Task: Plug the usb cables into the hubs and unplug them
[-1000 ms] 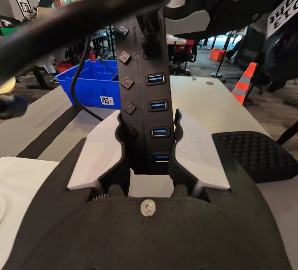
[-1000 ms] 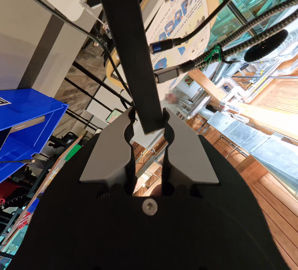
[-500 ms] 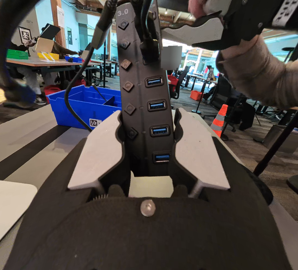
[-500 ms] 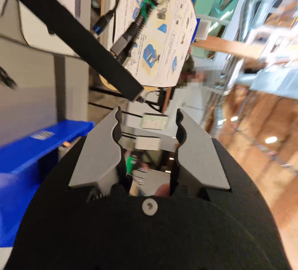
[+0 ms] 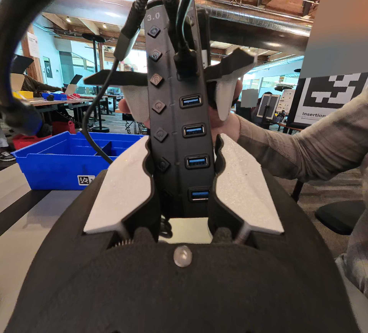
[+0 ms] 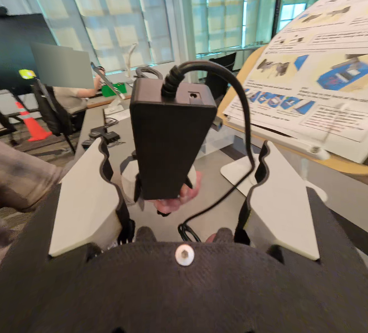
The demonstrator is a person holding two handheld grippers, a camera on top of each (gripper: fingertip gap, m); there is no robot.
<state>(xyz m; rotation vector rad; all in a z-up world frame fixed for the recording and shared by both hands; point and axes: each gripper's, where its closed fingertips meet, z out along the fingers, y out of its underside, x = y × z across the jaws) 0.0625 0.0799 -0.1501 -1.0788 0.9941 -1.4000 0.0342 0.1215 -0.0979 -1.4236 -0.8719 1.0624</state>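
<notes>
My left gripper [image 5: 182, 140] is shut on the lower end of a black USB hub [image 5: 177, 116] and holds it upright above the table. The hub's front shows several empty blue ports and a row of buttons. One black plug [image 5: 186, 60] sits in an upper port. A braided cable [image 5: 139, 11] with a grey plug [image 5: 124, 45] hangs loose beside it. My right gripper [image 6: 183, 142] is open and faces the hub's plain back [image 6: 171, 144]. Its fingers [image 5: 137, 104] stand apart on either side of the hub. The hub's own black cord [image 6: 245, 120] loops down past my right finger.
A blue divided bin [image 5: 59, 164] stands on the table to the left. A slanted board with instruction sheets [image 6: 308, 84] stands at the right, over a white pad [image 6: 237, 170]. A person sits at a far desk [image 6: 67, 98] near an orange cone [image 6: 35, 126]. Spacing between my two grippers at the tips: around 6 cm.
My right gripper let go of the hub's far end, opened wide and swung round behind the hub. My left gripper kept its hold and tilted the hub upward.
</notes>
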